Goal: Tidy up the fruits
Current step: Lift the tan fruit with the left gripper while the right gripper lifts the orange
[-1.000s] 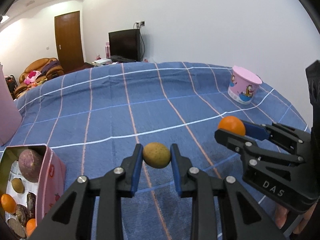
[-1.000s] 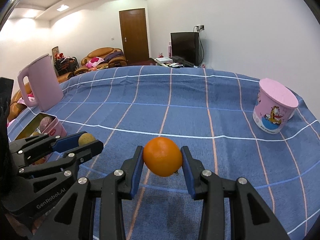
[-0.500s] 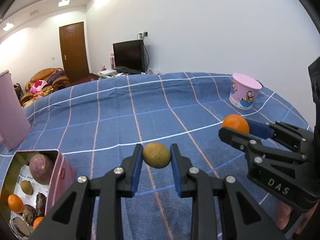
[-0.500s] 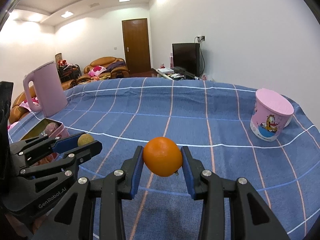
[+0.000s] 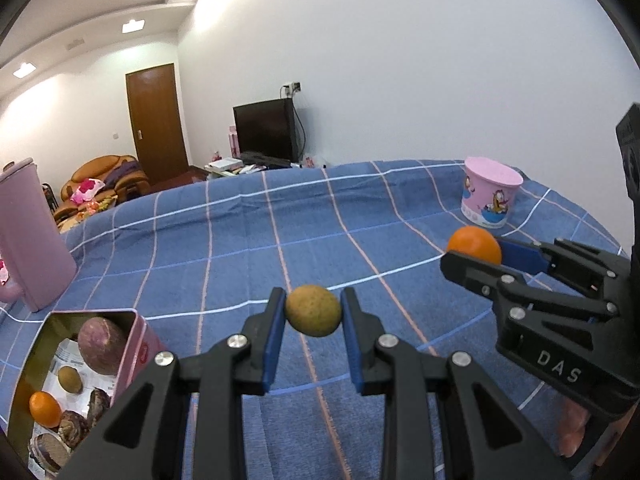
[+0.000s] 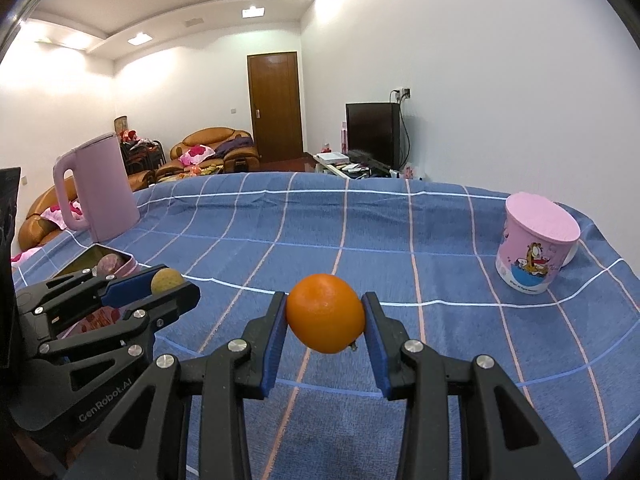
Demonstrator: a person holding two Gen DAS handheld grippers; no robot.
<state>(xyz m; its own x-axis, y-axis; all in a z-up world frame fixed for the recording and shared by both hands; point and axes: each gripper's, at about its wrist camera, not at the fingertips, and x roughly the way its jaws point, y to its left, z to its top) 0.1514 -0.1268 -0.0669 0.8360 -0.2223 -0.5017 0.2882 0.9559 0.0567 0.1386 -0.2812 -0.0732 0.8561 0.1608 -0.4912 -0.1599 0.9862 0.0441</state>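
Observation:
My left gripper point(image 5: 313, 312) is shut on a small yellow-brown round fruit point(image 5: 314, 310), held above the blue checked tablecloth point(image 5: 240, 240). Seen from the right wrist, this gripper point(image 6: 168, 282) sits low on the left with the same fruit point(image 6: 166, 280). My right gripper point(image 6: 325, 316) is shut on an orange point(image 6: 326, 313); the left wrist view shows it point(image 5: 474, 250) at the right with the orange point(image 5: 474, 245). An open pink tin point(image 5: 140, 344) at lower left holds a purple sweet potato point(image 5: 100, 346), a small orange point(image 5: 45, 409) and several other pieces.
A pink cartoon cup point(image 6: 536, 248) stands upside down at the far right of the table. A pink kettle point(image 6: 100, 188) stands at the far left, beyond the tin point(image 6: 128, 266). Behind the table are a sofa, a door and a black television.
Both views have tilted upward, so the table and tin sit lower in frame and more ceiling shows. Both grippers keep their fruits; the pink kettle has come into the left wrist view.

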